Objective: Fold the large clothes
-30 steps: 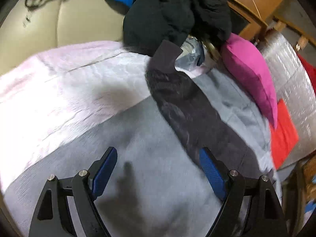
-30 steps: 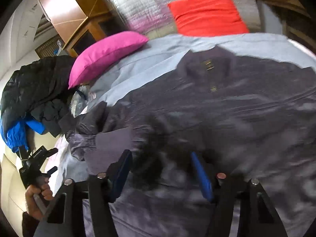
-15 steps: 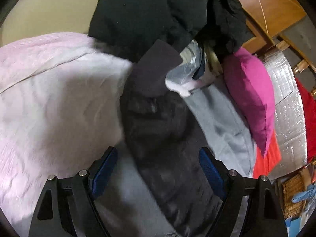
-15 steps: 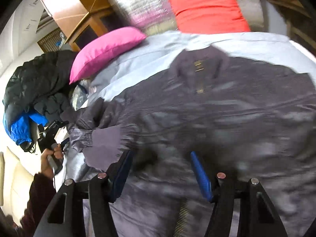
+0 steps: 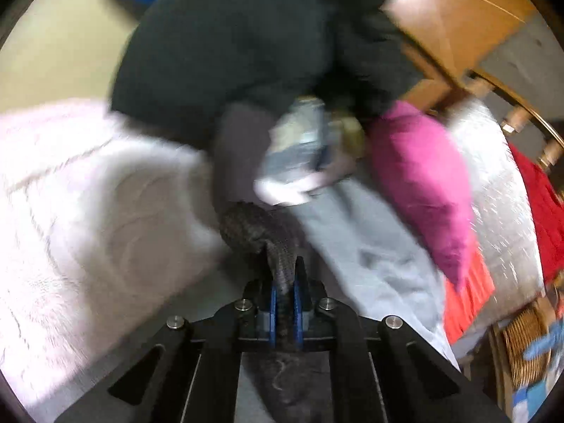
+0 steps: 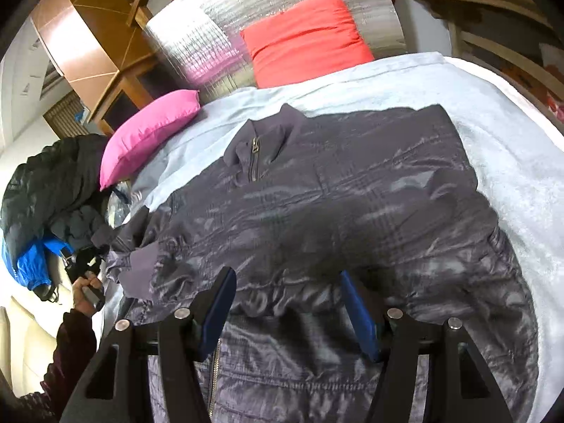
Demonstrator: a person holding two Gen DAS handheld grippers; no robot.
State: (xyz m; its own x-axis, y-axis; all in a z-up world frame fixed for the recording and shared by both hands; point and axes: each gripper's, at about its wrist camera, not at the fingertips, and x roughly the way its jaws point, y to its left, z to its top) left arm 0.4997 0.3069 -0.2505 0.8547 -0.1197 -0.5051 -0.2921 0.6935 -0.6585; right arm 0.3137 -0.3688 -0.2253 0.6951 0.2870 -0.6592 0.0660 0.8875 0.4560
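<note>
A dark grey quilted jacket (image 6: 352, 183) lies spread on the bed, collar and zip toward the pillows. Its left sleeve (image 5: 253, 225) runs out toward the black clothes pile. My left gripper (image 5: 283, 275) is shut on that sleeve, with the dark fabric pinched between the blue pads. In the right wrist view the same gripper (image 6: 83, 264) shows at the sleeve end, held by a person's hand (image 6: 83, 290). My right gripper (image 6: 287, 276) hovers open above the jacket's lower front, and no fabric is between its fingers.
A pale blue blanket (image 6: 511, 162) covers the bed, with a pinkish white one (image 5: 88, 194) beside it. A pink pillow (image 6: 148, 134) and a red pillow (image 6: 306, 38) lean on a silver foil panel (image 6: 218, 17). A black clothes pile (image 5: 229, 42) with a blue garment (image 6: 28, 261) sits past the sleeve.
My left gripper went forward along the sleeve and shut on it. My right gripper drew back over the jacket, which now shows whole, and stayed open.
</note>
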